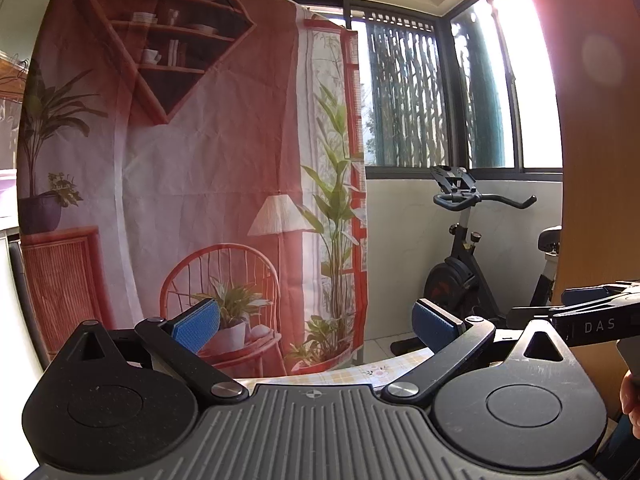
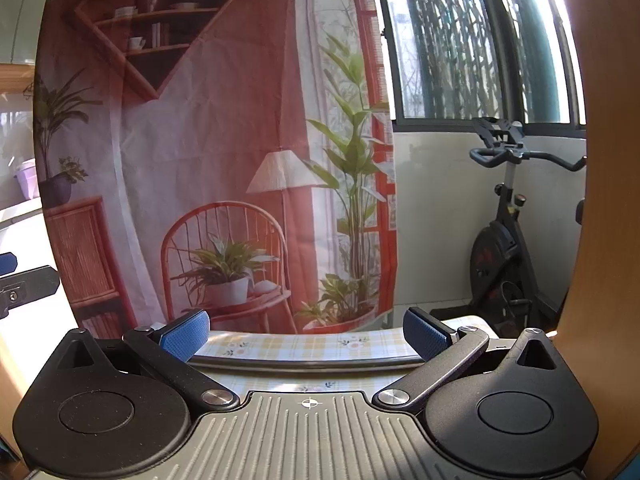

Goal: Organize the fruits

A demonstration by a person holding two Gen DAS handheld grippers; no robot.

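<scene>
- Grippers: your left gripper (image 1: pixel 316 326) and right gripper (image 2: pixel 306 334) both stand spread wide, blue pads (image 2: pixel 186 338) bare, nothing held.
- Fruit: none shows in either view, so you cannot tell where it lies.
- Ahead: checked tablecloth (image 2: pixel 304 344), printed backdrop (image 2: pixel 208 140), exercise bike (image 2: pixel 504 248) by the window.

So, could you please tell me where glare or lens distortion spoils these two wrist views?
Left wrist view: sunlight through the window washes out the upper right, with a flare spot beside it. Right wrist view: similar glare at the top right, milder. Both: fisheye bends the printed backdrop edges; the open grippers stay sharp.
</scene>
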